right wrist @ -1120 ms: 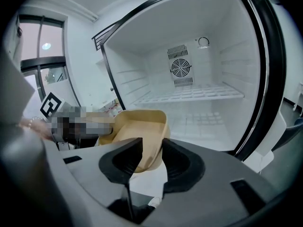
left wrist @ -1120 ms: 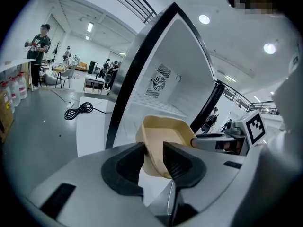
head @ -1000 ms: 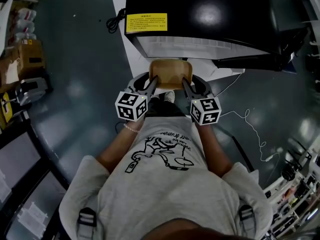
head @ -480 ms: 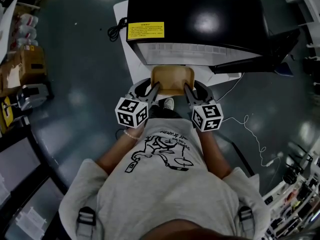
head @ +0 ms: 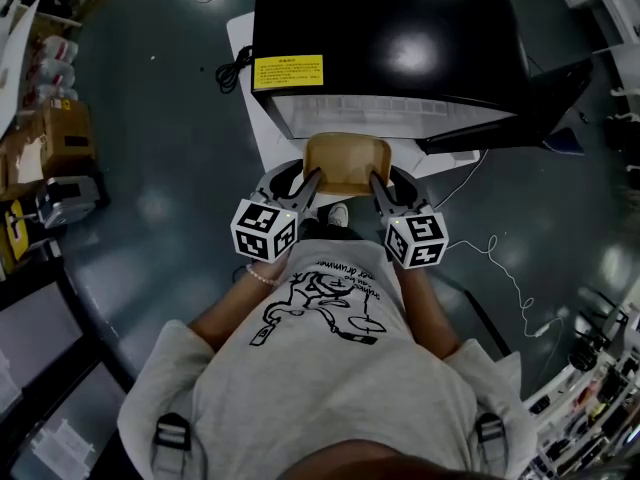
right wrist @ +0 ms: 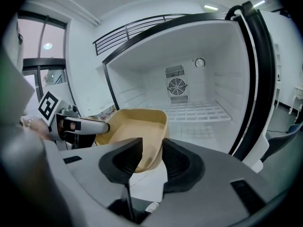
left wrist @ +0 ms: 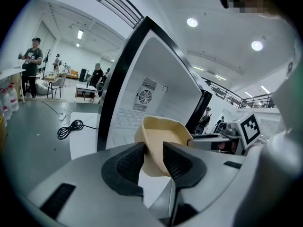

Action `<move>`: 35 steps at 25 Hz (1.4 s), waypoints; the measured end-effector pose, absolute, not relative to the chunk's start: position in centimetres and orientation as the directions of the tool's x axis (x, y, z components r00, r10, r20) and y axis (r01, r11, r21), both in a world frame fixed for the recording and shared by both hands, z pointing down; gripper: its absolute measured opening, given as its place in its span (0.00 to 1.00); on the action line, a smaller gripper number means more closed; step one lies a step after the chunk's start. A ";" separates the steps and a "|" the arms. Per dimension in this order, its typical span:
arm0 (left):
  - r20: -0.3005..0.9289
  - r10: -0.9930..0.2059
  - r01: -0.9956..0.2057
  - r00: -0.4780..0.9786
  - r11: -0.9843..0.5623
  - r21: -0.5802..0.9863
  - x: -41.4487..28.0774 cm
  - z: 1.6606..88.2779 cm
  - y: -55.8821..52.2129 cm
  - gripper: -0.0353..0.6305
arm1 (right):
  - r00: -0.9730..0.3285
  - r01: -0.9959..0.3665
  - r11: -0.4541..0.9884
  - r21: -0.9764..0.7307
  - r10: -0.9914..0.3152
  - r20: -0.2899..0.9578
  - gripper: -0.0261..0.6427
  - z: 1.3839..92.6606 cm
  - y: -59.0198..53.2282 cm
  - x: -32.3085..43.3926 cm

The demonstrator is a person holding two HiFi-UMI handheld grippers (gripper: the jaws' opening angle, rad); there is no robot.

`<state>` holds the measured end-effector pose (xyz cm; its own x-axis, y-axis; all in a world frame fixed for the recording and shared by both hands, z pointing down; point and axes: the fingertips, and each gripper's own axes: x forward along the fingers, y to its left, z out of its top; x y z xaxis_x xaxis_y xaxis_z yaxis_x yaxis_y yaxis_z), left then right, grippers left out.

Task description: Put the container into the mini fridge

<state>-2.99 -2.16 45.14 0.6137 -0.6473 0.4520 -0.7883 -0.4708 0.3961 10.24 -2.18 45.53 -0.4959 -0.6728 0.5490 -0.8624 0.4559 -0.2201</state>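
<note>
Container [head: 346, 160], now nearer mini fridge [head: 400, 38], gripped between left gripper [left wrist: 154, 149] and right gripper [right wrist: 152, 151]

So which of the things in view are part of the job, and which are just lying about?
Part of the job:
- container, gripped on either side
- left gripper
- right gripper
- mini fridge, door open

Just lying about:
- black cable on the floor
- cardboard box
- person standing far off

Tan container [head: 346, 160]; mini fridge [head: 400, 38] blk outside, wht inside — yellow sticker [head: 288, 71].
</note>
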 end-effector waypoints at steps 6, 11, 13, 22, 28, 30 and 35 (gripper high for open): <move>0.436 -0.657 -0.787 0.615 -0.482 0.385 -2.5 44.2 -3.2 0.26 | -0.491 -0.866 0.449 -0.219 -0.683 0.541 0.25 45.0 -2.8 10.8; 0.427 -0.657 -0.782 0.621 -0.486 0.389 -2.0 43.7 -3.8 0.26 | -0.487 -0.869 0.447 -0.213 -0.692 0.533 0.25 44.3 -3.6 11.2; 0.426 -0.657 -0.782 0.622 -0.487 0.389 -1.8 43.6 -4.1 0.26 | -0.486 -0.869 0.446 -0.212 -0.694 0.532 0.25 44.2 -3.9 11.4; 0.416 -0.658 -0.777 0.627 -0.491 0.394 -1.2 43.2 -5.2 0.26 | -0.486 -0.869 0.449 -0.206 -0.702 0.520 0.25 43.4 -5.5 12.1; 0.411 -0.661 -0.776 0.627 -0.490 0.397 -0.8 43.1 -5.8 0.26 | -0.485 -0.870 0.453 -0.196 -0.708 0.513 0.25 43.0 -6.4 12.4; 0.408 -0.664 -0.776 0.627 -0.488 0.398 -0.7 43.1 -6.1 0.26 | -0.484 -0.870 0.453 -0.195 -0.709 0.513 0.25 43.0 -6.7 12.6; 0.404 -0.670 -0.779 0.623 -0.486 0.396 -0.4 42.9 -6.9 0.26 | -0.484 -0.870 0.454 -0.193 -0.711 0.509 0.25 42.9 -7.5 12.8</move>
